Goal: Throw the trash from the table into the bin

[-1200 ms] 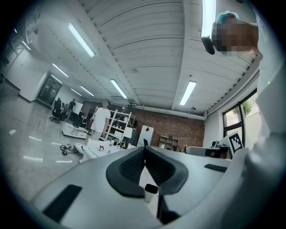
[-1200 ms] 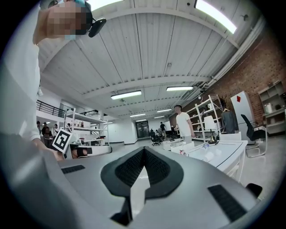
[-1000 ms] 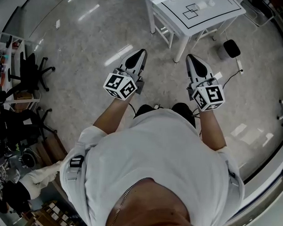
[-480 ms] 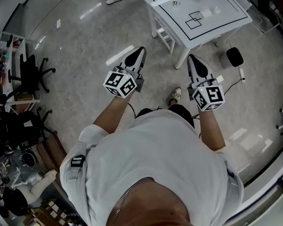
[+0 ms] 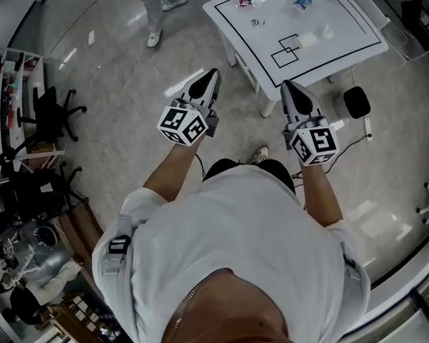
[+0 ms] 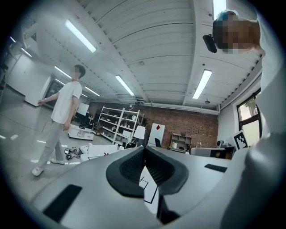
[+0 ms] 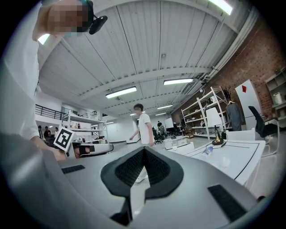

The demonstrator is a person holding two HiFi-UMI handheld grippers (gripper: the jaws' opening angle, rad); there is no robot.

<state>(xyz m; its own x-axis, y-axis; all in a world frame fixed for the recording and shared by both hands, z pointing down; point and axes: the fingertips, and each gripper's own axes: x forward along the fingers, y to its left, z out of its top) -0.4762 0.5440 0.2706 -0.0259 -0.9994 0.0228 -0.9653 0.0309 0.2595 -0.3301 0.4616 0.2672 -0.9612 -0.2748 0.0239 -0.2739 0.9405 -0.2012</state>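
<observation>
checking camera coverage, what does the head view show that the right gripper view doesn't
Head view only: a grey cylinder with a black top beside the white square table, and overlapping black squares drawn on it. Right gripper view only: the ribbed white ceiling with strip lights, and a brick wall. Both: that black-outlined table, and the right gripper, jaws shut on nothing.
</observation>
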